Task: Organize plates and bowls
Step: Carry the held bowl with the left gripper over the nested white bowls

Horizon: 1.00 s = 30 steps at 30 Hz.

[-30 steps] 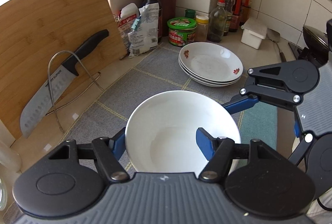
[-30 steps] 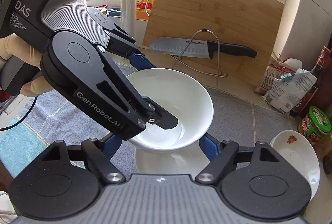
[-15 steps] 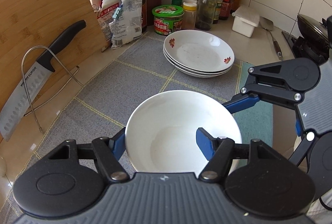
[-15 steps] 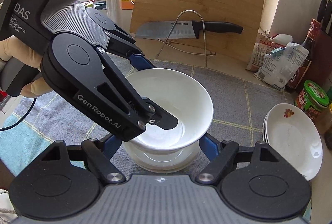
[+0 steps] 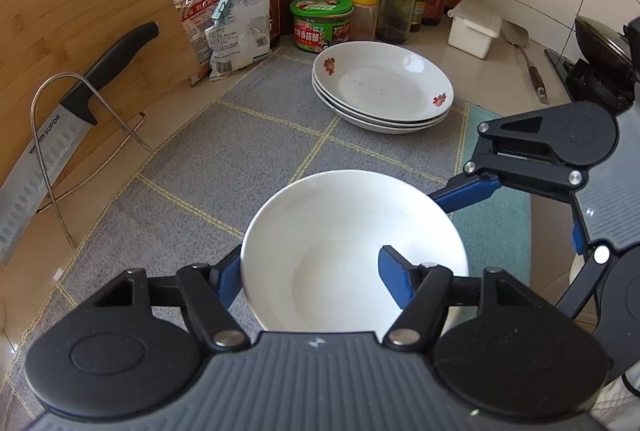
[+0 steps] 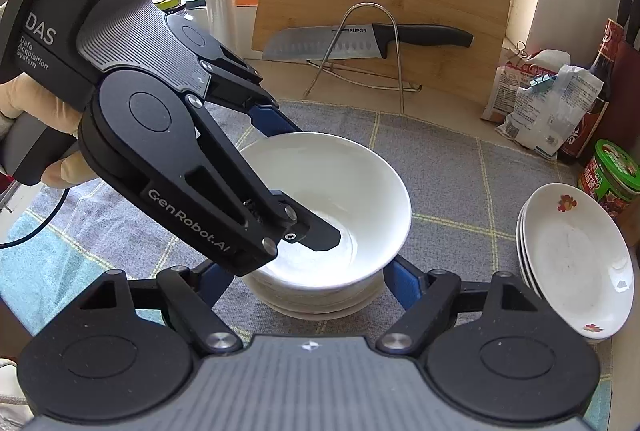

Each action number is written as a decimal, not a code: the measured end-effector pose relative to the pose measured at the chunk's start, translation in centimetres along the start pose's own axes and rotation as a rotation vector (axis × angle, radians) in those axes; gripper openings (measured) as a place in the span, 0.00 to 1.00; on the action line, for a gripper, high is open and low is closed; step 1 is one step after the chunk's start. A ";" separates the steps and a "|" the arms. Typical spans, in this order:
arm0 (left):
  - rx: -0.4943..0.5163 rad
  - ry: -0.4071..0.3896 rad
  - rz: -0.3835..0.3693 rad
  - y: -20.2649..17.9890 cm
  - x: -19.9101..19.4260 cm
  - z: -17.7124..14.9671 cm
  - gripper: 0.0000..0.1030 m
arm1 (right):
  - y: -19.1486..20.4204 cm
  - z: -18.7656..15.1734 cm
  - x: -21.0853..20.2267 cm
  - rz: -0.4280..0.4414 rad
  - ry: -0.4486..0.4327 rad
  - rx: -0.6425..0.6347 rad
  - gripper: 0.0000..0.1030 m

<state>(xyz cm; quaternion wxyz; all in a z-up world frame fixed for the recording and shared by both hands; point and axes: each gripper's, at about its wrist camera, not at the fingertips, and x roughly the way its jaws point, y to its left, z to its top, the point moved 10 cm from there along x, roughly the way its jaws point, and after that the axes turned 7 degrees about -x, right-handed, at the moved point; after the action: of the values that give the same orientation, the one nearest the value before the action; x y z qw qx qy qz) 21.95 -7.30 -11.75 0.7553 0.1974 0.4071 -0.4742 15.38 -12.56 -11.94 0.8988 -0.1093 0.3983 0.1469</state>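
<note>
Right wrist view: left gripper [image 6: 294,187] is clamped on the bowl [image 6: 332,191]'s rim, sitting on the bowl stack [image 6: 320,301]; right gripper [image 6: 308,281] gapes around it, not touching. Plates [image 6: 576,259] beyond look stacked. Nearly done, I'd say.

white bowl [image 6: 328,207] lowered onto bowl stack [image 6: 316,301].

A plain white bowl [image 6: 340,191] sits upright in a stack of white bowls [image 6: 320,301] on the grey checked mat; three flower-printed plates [image 5: 384,87] lie stacked well apart
</note>
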 end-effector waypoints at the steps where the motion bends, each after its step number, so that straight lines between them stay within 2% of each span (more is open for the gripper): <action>1: 0.001 0.000 0.000 0.0 0.1 0.0 0.67 | 0.1 -0.1 0.0 0.000 0.001 -0.002 0.82; 18: 0.003 -0.012 -0.003 0.1 0.2 -0.1 0.67 | 0.2 -0.2 0.4 -0.017 0.005 -0.024 0.82; 23: -0.001 -0.016 -0.008 0.1 0.3 -0.2 0.71 | 0.2 -0.2 0.4 -0.013 0.000 -0.019 0.83; 25: -0.007 -0.020 -0.007 0.3 0.3 -0.3 0.73 | 0.2 -0.2 0.3 -0.002 -0.008 -0.008 0.86; 27: -0.019 -0.025 -0.017 0.3 0.1 -0.3 0.73 | 0.4 -0.1 -0.1 0.008 -0.029 -0.007 0.97; 30: -0.029 -0.043 -0.006 0.6 -0.5 -0.3 0.74 | 0.8 -0.1 -0.5 0.023 -0.040 -0.025 1.00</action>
<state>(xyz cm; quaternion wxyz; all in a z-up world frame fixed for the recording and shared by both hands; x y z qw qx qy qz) 22.22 -6.54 -11.61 0.7651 0.1752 0.3982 -0.4747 14.72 -11.94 -11.70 0.9033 -0.1128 0.3798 0.1643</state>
